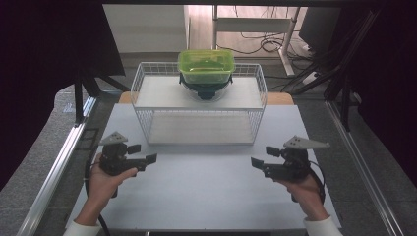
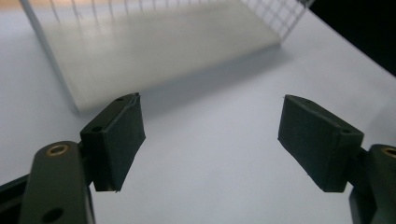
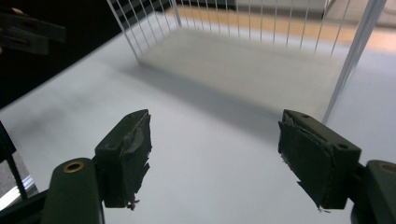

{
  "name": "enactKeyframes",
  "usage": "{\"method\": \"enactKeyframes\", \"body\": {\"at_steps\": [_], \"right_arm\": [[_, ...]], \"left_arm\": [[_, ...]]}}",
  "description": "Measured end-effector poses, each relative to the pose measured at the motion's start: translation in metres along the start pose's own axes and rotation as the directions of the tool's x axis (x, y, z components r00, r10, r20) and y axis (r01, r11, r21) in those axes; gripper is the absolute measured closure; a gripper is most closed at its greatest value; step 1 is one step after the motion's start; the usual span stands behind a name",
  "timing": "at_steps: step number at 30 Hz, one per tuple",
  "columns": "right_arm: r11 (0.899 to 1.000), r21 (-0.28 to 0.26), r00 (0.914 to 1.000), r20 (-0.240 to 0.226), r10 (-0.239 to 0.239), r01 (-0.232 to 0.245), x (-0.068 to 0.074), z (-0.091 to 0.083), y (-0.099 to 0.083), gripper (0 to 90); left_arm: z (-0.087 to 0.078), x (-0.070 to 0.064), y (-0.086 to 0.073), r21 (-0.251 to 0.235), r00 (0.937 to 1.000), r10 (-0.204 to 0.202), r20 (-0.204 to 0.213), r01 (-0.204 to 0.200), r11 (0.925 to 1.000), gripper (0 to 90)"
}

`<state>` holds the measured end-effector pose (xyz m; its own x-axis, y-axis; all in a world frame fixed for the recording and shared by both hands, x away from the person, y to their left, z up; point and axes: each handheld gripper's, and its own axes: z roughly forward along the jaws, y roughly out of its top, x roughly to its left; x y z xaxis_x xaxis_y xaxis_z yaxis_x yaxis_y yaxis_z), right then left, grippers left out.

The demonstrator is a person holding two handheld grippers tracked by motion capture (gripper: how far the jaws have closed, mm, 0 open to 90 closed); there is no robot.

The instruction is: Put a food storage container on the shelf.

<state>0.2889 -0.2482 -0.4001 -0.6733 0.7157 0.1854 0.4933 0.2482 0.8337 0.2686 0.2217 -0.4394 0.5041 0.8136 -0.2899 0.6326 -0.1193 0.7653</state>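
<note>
A white wire rack [image 1: 199, 104] stands at the back of the white table [image 1: 201, 191]. On its upper shelf sits a green lidded container [image 1: 206, 65] stacked over a dark bowl [image 1: 205, 90]. My left gripper [image 1: 142, 154] is held by a hand at the front left, open, jaws pointing right, nothing between them. My right gripper [image 1: 263, 157] is held at the front right, open and empty, jaws pointing left. The left gripper view looks past its pads [image 2: 122, 135] at the rack's lower shelf [image 2: 154, 51]. In the right gripper view the rack [image 3: 252, 60] lies ahead of the pads [image 3: 313, 154].
A metal rail [image 1: 59, 162] runs along the table's left edge and another [image 1: 361, 172] along the right. Behind the rack are a desk frame and floor cables [image 1: 268, 44]. Dark curtains hang on both sides. In the right gripper view, the other gripper [image 3: 28, 30] appears at top left.
</note>
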Motion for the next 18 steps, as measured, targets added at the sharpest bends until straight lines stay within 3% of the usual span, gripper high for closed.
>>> {"method": "enactKeyframes", "body": {"at_steps": [4,8,14,18], "right_arm": [[0.998,0.052,0.9995,0.007,0.030,-0.030,-0.003,0.014,-0.030,25.2],[0.995,0.098,0.9995,0.023,0.023,-0.025,-0.006,0.023,-0.043,25.0],[0.998,0.059,0.9990,0.038,0.023,-0.025,-0.005,0.018,-0.043,24.4],[0.998,0.056,0.9988,0.044,0.021,-0.023,-0.005,0.019,-0.048,21.9]], "left_arm": [[0.016,0.002,-0.024,0.055,0.9994,-0.035,0.005,0.034,0.9979,21.6],[0.023,0.002,-0.030,0.078,0.9996,-0.027,-0.006,0.028,0.9965,21.5],[0.020,0.006,-0.030,0.056,0.9990,-0.037,-0.023,0.039,0.9977,21.3],[0.022,0.004,-0.029,0.056,0.9995,-0.028,-0.011,0.029,0.9980,21.2]]}}
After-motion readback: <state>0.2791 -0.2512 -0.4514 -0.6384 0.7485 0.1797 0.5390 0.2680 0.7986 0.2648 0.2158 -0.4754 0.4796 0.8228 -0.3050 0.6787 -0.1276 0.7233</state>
